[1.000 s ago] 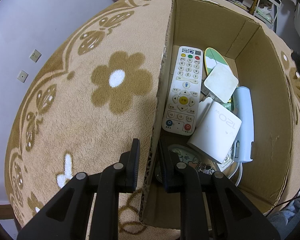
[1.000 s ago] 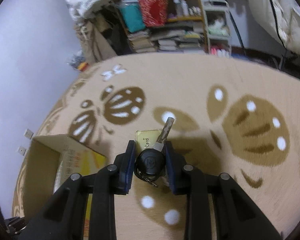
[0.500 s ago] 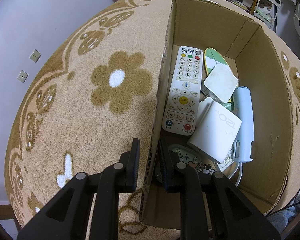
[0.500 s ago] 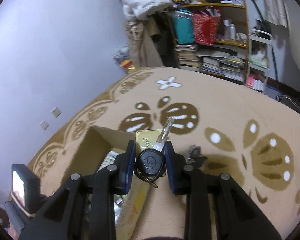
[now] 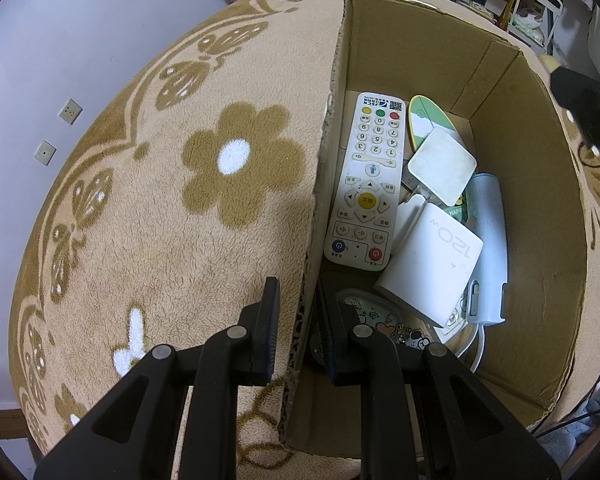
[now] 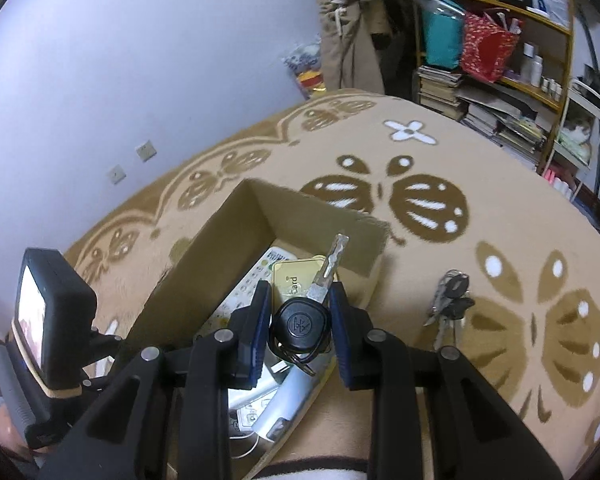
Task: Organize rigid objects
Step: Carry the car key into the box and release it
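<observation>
Just beyond the left tool [image 5: 296, 312], clamped on the near wall of the cardboard box [image 5: 540, 208], the haul is plain: a white remote control [image 5: 366, 184], a white charger block [image 5: 430, 264], a pale blue device [image 5: 488, 240] and more already lie inside. Now the right tool [image 6: 300, 312] hangs over the box's open top, jaws pinching a black-headed car key [image 6: 300, 326] with a gold card [image 6: 296, 280] just past it. Out to that tool's right, a bunch of keys [image 6: 452, 300] waits on the patterned blanket [image 6: 500, 220]. I'd say it's well along, with at least this key and that bunch left to go in.
</observation>
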A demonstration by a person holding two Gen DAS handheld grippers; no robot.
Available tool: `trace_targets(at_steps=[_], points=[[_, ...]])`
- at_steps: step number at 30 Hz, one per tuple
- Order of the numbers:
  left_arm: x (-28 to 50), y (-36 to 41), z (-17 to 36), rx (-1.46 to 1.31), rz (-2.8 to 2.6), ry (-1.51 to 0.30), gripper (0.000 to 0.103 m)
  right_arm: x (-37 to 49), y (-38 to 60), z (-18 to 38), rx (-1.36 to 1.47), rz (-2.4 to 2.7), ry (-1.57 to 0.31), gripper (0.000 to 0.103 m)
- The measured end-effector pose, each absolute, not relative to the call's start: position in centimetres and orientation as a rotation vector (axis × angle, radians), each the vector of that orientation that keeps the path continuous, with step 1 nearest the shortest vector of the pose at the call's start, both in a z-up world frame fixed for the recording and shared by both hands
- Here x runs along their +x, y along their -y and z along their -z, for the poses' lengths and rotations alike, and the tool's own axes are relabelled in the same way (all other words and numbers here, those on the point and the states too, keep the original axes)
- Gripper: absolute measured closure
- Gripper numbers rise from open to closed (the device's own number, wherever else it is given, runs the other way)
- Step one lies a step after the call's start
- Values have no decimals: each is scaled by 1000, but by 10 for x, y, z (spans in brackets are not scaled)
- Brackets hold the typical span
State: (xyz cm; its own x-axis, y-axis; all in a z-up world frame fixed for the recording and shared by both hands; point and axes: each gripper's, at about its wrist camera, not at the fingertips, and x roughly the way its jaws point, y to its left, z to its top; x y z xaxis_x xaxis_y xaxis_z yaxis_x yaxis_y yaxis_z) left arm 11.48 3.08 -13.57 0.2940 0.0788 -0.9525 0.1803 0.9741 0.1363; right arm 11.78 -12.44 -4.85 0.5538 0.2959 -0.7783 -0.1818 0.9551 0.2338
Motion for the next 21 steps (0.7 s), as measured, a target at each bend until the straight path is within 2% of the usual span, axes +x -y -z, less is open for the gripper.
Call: trace_targets(at_steps=[14,21], points=[[115,-30,135,225,71,-1276,84,117,89,75,23,-389,-1069,72],[115,-30,135,229,71,-1276,84,119,96,77,58,-366,-1080,72]])
